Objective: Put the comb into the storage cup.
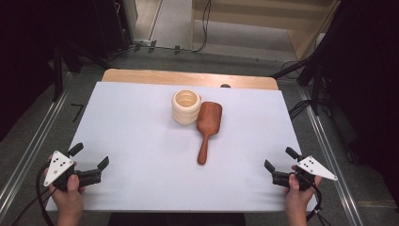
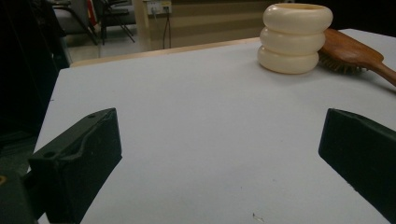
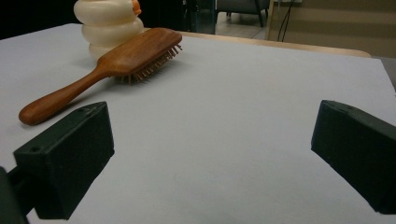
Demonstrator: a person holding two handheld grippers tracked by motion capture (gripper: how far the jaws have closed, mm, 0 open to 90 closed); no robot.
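unlabelled wooden hairbrush (image 1: 207, 127) beside cream ribbed holder (image 1: 186, 107)

No readable text, label or number

No letters, brand marks, numbers or signs can be made out on anything in the three views. A small dark mark is seen on the floor (image 1: 77, 109) to the left of the table (image 1: 141, 155) in the high view, but it cannot be read as a figure or a letter. The small holes in the grey plates on the two grippers form no characters. The cream ringed cup (image 1: 186, 107) and the wooden hairbrush (image 1: 207, 129) are plain, with nothing printed or stamped on any side that is shown.
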